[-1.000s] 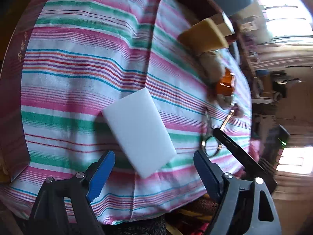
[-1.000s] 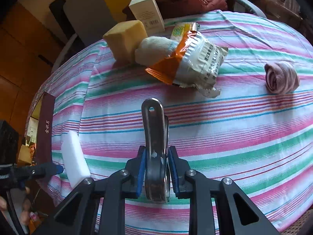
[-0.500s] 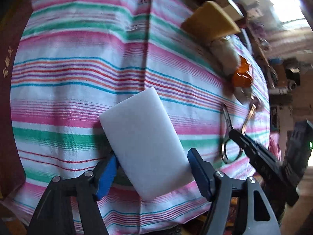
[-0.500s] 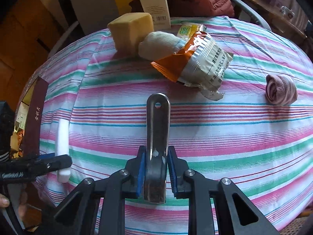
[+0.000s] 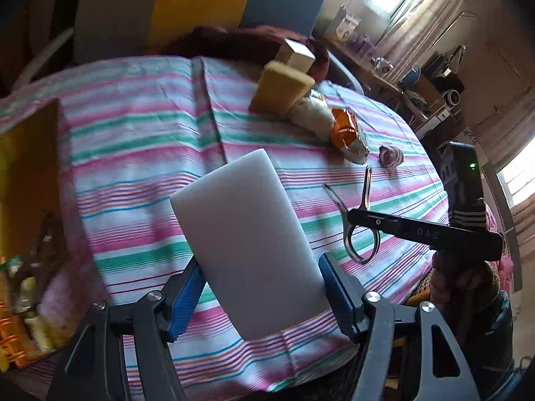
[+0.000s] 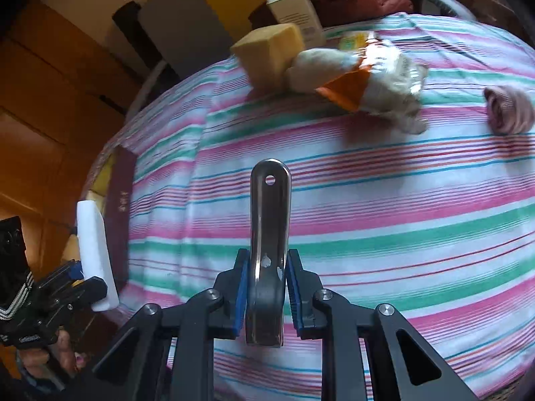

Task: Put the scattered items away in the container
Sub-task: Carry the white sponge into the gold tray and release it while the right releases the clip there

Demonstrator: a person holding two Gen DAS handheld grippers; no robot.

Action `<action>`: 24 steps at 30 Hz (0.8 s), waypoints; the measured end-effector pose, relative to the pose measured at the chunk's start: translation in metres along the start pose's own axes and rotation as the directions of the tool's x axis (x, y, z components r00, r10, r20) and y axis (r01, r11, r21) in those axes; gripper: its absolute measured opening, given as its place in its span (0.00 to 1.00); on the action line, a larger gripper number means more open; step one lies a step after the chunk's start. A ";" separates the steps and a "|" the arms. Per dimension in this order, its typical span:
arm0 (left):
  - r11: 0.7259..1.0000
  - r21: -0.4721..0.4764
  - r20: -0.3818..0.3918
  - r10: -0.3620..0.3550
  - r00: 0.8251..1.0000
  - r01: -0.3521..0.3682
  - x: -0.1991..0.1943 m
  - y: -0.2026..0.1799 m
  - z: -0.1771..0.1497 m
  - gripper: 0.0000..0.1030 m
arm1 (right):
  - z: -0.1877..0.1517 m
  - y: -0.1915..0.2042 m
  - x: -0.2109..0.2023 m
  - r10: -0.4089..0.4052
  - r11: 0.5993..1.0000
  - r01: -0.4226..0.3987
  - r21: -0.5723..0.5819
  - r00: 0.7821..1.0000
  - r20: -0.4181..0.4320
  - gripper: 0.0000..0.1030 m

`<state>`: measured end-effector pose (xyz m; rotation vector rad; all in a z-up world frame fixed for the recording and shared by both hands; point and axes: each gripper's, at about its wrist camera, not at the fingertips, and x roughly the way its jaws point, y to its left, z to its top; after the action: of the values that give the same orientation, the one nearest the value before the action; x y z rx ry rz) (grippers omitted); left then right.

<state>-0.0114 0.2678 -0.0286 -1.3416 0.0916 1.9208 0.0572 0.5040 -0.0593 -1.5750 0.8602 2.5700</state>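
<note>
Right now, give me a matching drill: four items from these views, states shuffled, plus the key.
Items:
1. white sponge
2. metal tool
3. yellow sponge
4. pink rolled cloth

States:
A. lying alone on the striped tablecloth
B. clamped in the right gripper
C. clamped in the left gripper
D. on the tablecloth beside the snack packet

Pairs: 1-C, 2-B, 3-D, 4-A

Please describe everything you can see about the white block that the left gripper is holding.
The white block is a plain, matte rectangular slab with rounded corners, apparently foam. The left gripper clamps its lower part between blue ribbed jaws. It is raised off the striped tablecloth and tilted. From the right wrist view it appears thin, edge-on. Nothing else touches it.
</note>
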 end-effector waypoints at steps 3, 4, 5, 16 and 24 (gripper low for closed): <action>0.999 -0.040 0.040 -0.004 0.999 0.006 -0.028 0.025 -0.009 0.68 | 0.001 0.033 0.010 0.024 0.998 -0.024 -0.053 1.000 -0.007 0.21; 0.998 -0.063 0.052 0.005 0.999 -0.001 -0.036 0.036 -0.012 0.68 | 0.003 0.044 0.012 0.031 0.997 -0.031 -0.074 0.999 -0.011 0.21; 0.997 -0.082 0.066 0.014 0.998 -0.009 -0.046 0.049 -0.016 0.68 | 0.004 0.058 0.015 0.041 0.994 -0.042 -0.098 0.999 -0.014 0.21; 0.957 -0.248 0.184 0.197 0.963 -0.149 -0.123 0.171 -0.038 0.68 | 0.022 0.196 0.052 0.139 0.937 -0.152 -0.316 0.988 -0.065 0.21; 0.933 -0.291 0.171 0.269 0.948 -0.212 -0.119 0.222 -0.032 0.68 | 0.034 0.281 0.087 0.127 0.885 -0.162 -0.437 0.986 -0.108 0.21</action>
<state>-0.1079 0.0331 -0.0234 -1.3422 -0.1181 2.3408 -0.0929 0.2572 0.0056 -1.7806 0.4165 2.9946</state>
